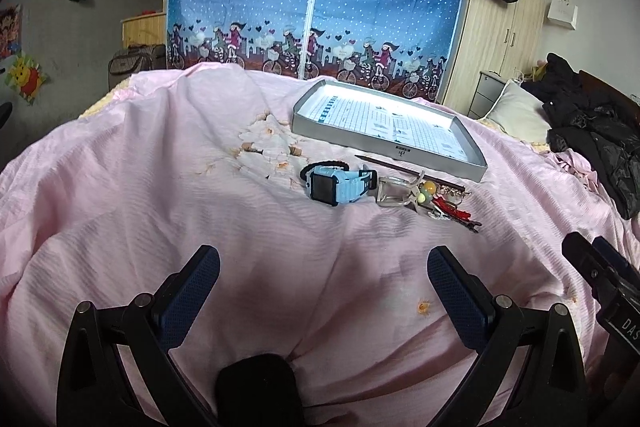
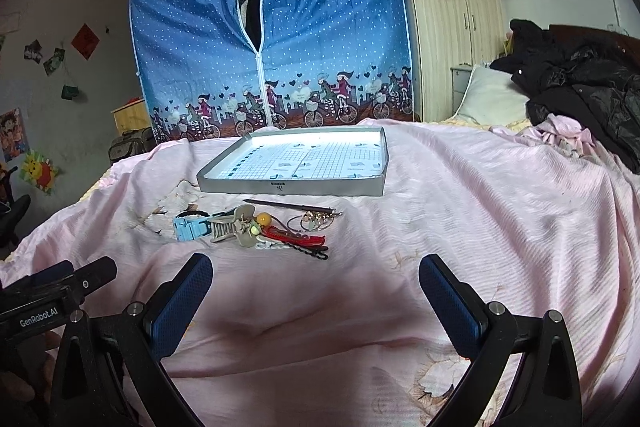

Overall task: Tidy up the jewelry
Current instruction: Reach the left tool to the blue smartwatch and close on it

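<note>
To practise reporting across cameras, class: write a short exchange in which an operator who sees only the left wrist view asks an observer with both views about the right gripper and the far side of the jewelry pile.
Operator: I only see an edge of the right gripper. Is it open?
Observer: Yes, its jaws are spread wide and empty, short of the jewelry pile.
Operator: What lies at the pile's right end? It's a blur for me.
Observer: Thin metal hoops lie there, beside the end of the dark stick.
Operator: And what is at the pile's near edge?
Observer: Black wavy hair clips lie there, the pieces closest to the right gripper.
</note>
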{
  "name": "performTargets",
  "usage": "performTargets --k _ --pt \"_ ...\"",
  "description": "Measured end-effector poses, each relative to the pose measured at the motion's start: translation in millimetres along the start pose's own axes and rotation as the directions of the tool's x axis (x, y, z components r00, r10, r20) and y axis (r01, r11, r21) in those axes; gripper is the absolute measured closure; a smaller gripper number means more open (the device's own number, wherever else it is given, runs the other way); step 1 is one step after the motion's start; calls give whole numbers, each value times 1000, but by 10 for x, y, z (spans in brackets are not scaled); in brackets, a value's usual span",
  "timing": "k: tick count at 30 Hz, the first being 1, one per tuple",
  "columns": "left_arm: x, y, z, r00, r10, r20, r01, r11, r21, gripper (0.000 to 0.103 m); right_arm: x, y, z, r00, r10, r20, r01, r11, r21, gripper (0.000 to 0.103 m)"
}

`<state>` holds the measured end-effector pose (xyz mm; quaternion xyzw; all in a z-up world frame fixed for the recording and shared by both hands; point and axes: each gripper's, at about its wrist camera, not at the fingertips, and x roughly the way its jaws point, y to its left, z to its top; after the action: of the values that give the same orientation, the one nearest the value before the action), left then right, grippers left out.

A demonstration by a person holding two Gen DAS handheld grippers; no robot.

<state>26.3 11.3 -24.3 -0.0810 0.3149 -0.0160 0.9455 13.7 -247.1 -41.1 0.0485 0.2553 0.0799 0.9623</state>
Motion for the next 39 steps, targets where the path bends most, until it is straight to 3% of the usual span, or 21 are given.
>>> performTargets --k 4,10,16,20,25,30,32,39 --pt "96 128 80 1000 -1 -14 1 1000 -29 1 92 -90 26 996 39 -77 -34 997 70 0" --pt "235 228 277 1000 -23 -11 23 1000 8 1 320 -290 211 968 147 -203 -114 980 164 0" --pt "563 229 431 994 -90 -64 95 992 83 1 736 -419 406 937 189 -293 -154 978 138 0" --pt "790 232 552 986 -133 -97 144 981 128 1 974 -412 462 926 220 -306 -195 975 109 1" --pt "996 265 681 969 -204 -138 225 961 159 2 1190 -429 429 913 270 -305 -248 963 109 11" --pt "1131 229 545 952 -255 -167 286 937 200 2 1310 -359 377 892 309 -331 -299 951 81 29" --pt "1214 228 490 944 -273 -182 306 934 183 2 1329 -325 375 887 318 -335 -317 946 59 31" --pt "1349 241 542 912 -343 -224 376 918 123 22 1480 -179 468 857 390 -337 -418 908 -13 35"
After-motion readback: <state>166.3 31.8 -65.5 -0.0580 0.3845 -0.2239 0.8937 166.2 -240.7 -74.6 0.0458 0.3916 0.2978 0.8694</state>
